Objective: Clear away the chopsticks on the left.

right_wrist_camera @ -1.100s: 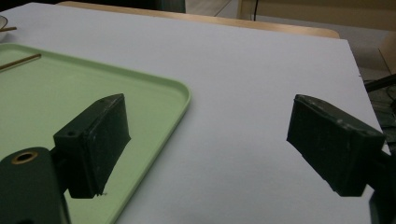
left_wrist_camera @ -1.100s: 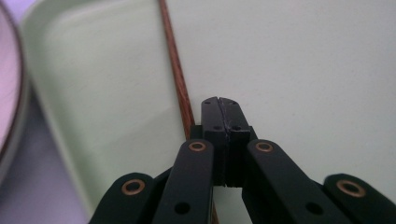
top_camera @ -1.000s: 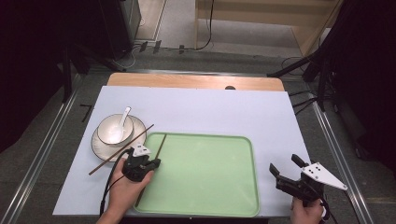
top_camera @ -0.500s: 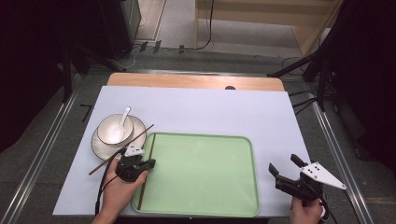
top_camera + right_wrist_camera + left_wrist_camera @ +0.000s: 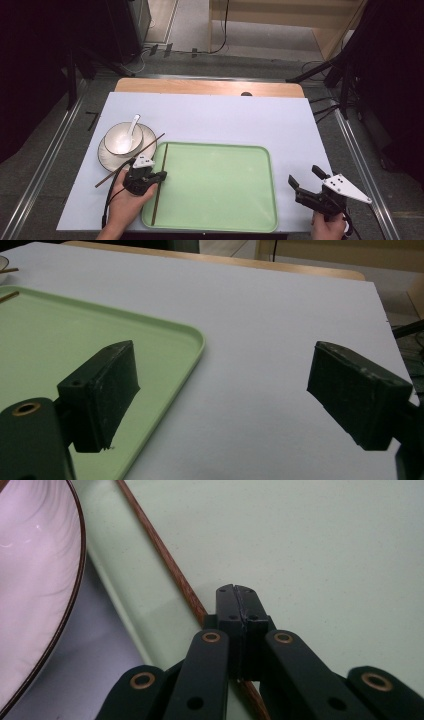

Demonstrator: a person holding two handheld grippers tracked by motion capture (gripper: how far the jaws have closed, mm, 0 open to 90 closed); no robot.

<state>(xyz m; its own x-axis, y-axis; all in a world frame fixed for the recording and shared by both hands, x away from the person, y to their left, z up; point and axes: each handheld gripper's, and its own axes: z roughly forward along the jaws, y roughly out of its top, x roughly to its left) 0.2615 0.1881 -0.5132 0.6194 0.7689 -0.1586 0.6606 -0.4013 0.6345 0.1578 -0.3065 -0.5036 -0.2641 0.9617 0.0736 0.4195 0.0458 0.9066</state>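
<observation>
chopstick [image 5: 159, 186] now flat along tray [image 5: 220, 190] edge, left gripper [image 5: 159, 176] shut

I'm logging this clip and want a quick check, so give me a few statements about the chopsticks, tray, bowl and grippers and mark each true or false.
1. One chopstick lies inside the green tray along its left edge. True.
2. The other chopstick is in the tray too. False: it lies slanted outside the tray, resting across the plate.
3. The left gripper has its jaws wide apart. False: they are shut together, right beside the chopstick in the tray.
4. The right gripper is open with nothing between its jaws. True.
5. The bowl holds a white spoon. True.
6. The bowl stands in the tray. False: it sits on the plate left of the tray.
</observation>
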